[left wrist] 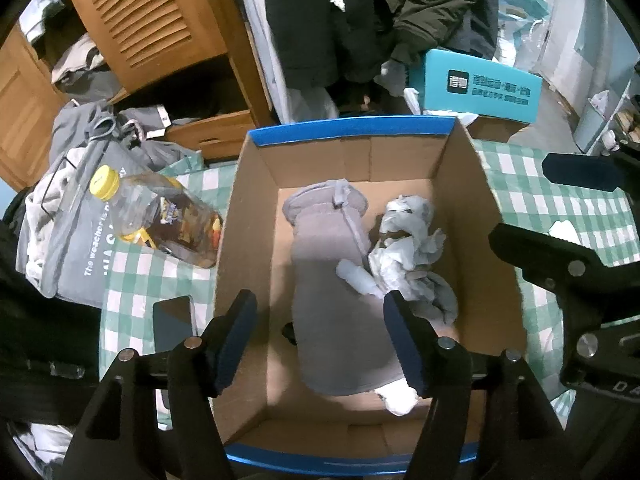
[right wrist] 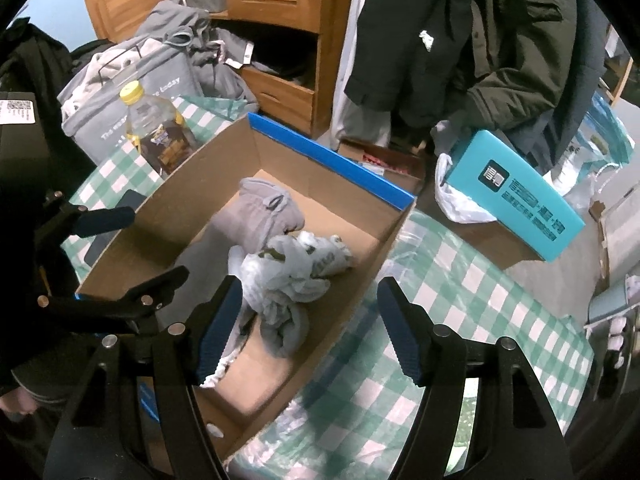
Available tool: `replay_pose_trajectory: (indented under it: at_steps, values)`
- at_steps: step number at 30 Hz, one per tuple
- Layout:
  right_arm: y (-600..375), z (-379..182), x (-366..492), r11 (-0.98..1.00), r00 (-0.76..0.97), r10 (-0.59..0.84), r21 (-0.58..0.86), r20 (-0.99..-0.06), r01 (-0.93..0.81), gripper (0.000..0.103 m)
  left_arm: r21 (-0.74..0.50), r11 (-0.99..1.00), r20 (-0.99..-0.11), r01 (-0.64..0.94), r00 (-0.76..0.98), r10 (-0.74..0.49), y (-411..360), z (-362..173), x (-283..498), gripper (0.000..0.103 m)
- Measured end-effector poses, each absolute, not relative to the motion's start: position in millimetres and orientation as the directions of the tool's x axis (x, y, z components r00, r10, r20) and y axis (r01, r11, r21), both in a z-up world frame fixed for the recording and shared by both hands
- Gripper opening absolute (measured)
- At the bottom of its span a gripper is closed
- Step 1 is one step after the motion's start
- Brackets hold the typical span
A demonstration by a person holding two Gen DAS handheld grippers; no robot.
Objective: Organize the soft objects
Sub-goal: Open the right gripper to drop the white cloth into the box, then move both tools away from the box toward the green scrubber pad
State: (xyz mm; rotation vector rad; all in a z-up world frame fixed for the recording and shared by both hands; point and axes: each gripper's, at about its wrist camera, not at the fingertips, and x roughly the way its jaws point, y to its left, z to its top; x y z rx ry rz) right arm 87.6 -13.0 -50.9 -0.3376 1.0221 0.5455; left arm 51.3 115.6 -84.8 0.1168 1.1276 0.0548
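Grey fleece garment (left wrist: 340, 288) lies lengthwise on the floor of the cardboard box (left wrist: 256, 216), right beneath the left gripper (left wrist: 320, 340), whose jaws hang wide apart over it with nothing between the pads. Beside the fleece, toward the right gripper (right wrist: 310, 334), sits a crumpled pale grey cloth (right wrist: 296, 276), bunched against the box's right-hand wall. That gripper's jaws are spread too, one finger over the box, the other out over the tablecloth (right wrist: 460, 300), gripping nothing.

Sweeping from the far left of the tools: a grey tote bag (left wrist: 76, 240) stuffed with clothes leans at the table's edge, and a clear bottle with a yellow cap (left wrist: 160, 216) lies tilted against the box's left wall. A dark phone (left wrist: 172, 320) rests flat on the green-and-white check just outside the left gripper's left finger. Ahead, beyond the box's blue-taped rim, stands a wooden louvred wardrobe (left wrist: 140, 20) with its doors open, then dark coats (left wrist: 360, 20) hanging straight ahead. Off to the right, a teal box (right wrist: 516, 196) with white lettering sits propped at an angle, past the table's far edge.
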Motion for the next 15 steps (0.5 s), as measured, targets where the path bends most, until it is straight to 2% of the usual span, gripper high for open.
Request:
replay_pose_trajectory:
  at_steps: [10, 15]
  values:
    - [-34.3, -48.5, 86.0, 0.839, 0.424, 0.251, -0.023, -0.87, -0.544, 0.07, 0.117, 0.992, -0.896, 0.054, 0.436, 0.082, 95.0, -79.9, 52.1, 0.068]
    - [-48.7, -48.3, 84.9, 0.852, 0.429, 0.242, -0.021, -0.87, -0.523, 0.07, 0.123, 0.99, -0.896, 0.075, 0.438, 0.078, 82.3, -79.4, 52.7, 0.072]
